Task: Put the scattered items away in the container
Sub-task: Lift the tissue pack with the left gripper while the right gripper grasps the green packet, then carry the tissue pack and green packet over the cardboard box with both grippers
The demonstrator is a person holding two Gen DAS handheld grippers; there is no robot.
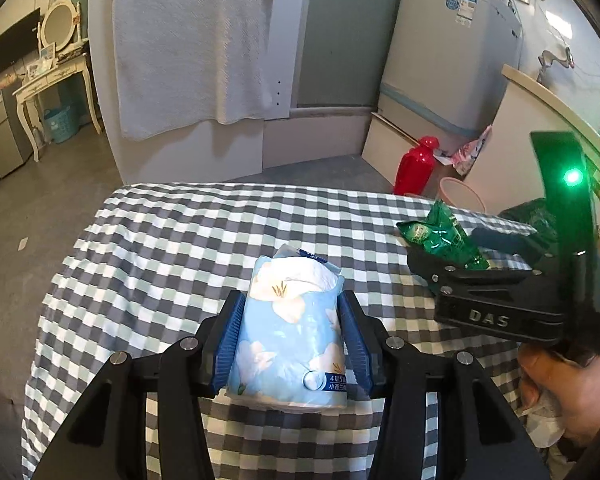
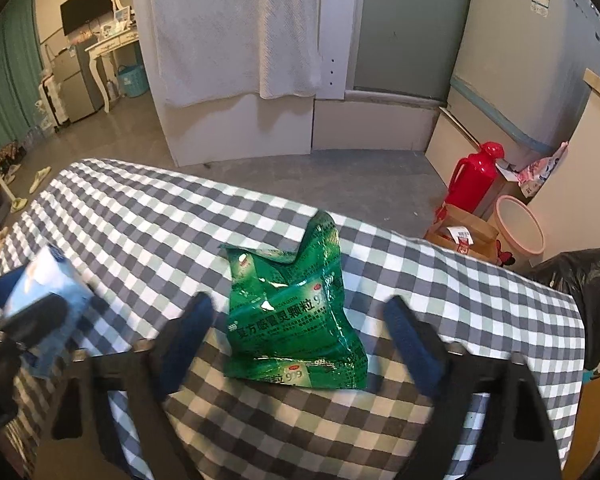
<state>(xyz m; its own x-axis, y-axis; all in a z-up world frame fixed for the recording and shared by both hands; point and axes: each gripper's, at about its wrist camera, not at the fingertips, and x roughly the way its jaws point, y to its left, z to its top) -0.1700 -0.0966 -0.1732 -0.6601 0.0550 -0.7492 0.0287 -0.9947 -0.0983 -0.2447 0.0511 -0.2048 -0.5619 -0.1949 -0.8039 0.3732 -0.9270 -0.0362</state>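
The left gripper (image 1: 292, 336) has its jaws clamped on a blue tissue pack (image 1: 290, 332), held near the front edge of the checked table (image 1: 160, 240). The right gripper (image 2: 300, 344), jaws apart, straddles a green packet (image 2: 292, 312) lying toward the table's right edge.

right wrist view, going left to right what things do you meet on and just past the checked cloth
blue tissue pack held in the left tool → green sachet bag lying between the open fingers of the right tool → red thermos on the floor → pink bin → black bag
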